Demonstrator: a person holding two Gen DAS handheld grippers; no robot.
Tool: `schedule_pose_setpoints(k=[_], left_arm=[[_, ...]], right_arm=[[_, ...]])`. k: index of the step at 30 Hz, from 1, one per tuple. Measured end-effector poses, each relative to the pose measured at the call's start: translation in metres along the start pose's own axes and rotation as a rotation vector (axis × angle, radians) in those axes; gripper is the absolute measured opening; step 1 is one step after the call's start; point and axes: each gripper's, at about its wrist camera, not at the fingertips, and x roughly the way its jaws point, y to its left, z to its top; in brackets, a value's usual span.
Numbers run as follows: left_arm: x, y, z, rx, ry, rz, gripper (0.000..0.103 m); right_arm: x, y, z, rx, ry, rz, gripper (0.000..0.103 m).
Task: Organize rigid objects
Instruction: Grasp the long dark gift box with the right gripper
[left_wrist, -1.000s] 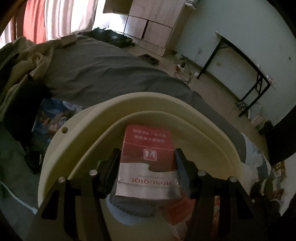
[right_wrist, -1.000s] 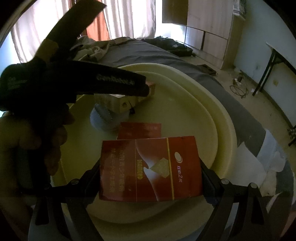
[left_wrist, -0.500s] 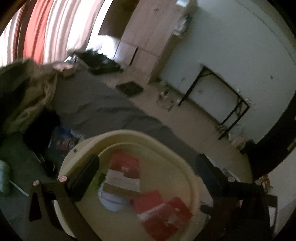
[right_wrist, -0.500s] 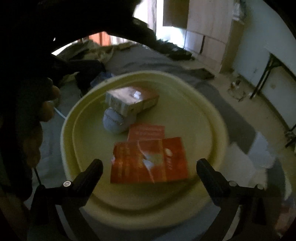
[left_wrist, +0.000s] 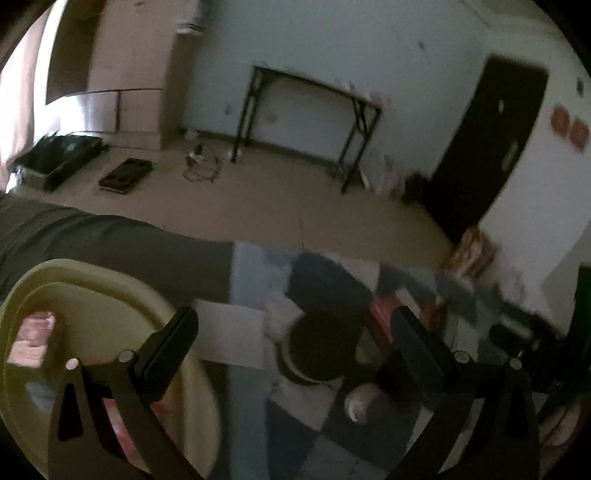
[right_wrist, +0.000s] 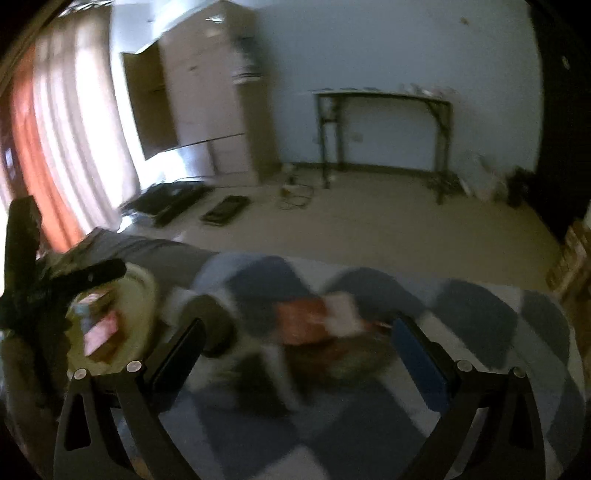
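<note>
My left gripper (left_wrist: 295, 328) is open and empty above a chequered blue and white cover. A round dark object (left_wrist: 321, 350) lies between its fingers, well below them. The cream basin (left_wrist: 122, 299) sits at the lower left with red and white boxes (left_wrist: 31, 338) inside. My right gripper (right_wrist: 297, 334) is also open and empty, over blurred red boxes (right_wrist: 306, 319) and a brownish object (right_wrist: 354, 356) on the same cover. In the right wrist view the basin (right_wrist: 142, 295) is at the far left, with the left gripper's black finger (right_wrist: 92, 275) above it.
A grey sheet (left_wrist: 110, 240) covers the bed behind the basin. Beyond lie a tan floor, a black-framed table (left_wrist: 314, 110), a wooden wardrobe (right_wrist: 214, 103), a dark door (left_wrist: 491, 147) and red curtains (right_wrist: 40, 155). A fingertip (left_wrist: 360, 402) shows at the lower right.
Both grippers let go of their boxes in the basin, opened wide, and swung right and up. The basin has slid to the left edge in both views.
</note>
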Motion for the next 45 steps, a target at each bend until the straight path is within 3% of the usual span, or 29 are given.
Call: schedule_pose_setpoints(k=[3, 8, 14, 20, 24, 32, 40, 45], left_arm=[[0.021, -0.019, -0.004, 0.036, 0.052, 0.048, 0.103], [0.043, -0.036, -0.017, 0.064, 0.092, 0.093, 0.103], [0.059, -0.045, -0.026, 0.118, 0.142, 0.12, 0.103], [0.062, -0.045, -0.029, 0.129, 0.165, 0.12, 0.103], [0.065, -0.048, -0.031, 0.129, 0.172, 0.106, 0.103], [0.075, -0.048, -0.032, 0.123, 0.202, 0.104, 0.103], [0.066, -0.05, -0.031, 0.122, 0.182, 0.079, 0.103], [0.07, -0.052, -0.032, 0.127, 0.196, 0.085, 0.103]], right_arm=[[0.006, -0.017, -0.006, 0.008, 0.037, -0.01, 0.103], [0.012, -0.03, -0.003, 0.002, 0.051, 0.084, 0.103], [0.04, -0.067, -0.004, 0.075, 0.058, -0.044, 0.103], [0.048, -0.093, -0.019, -0.05, 0.01, 0.082, 0.103], [0.053, -0.116, -0.036, -0.057, -0.011, 0.099, 0.103], [0.068, -0.117, -0.047, -0.103, -0.006, 0.186, 0.103], [0.06, -0.13, -0.05, -0.173, -0.011, 0.153, 0.103], [0.064, -0.111, -0.053, -0.253, -0.015, 0.148, 0.103]])
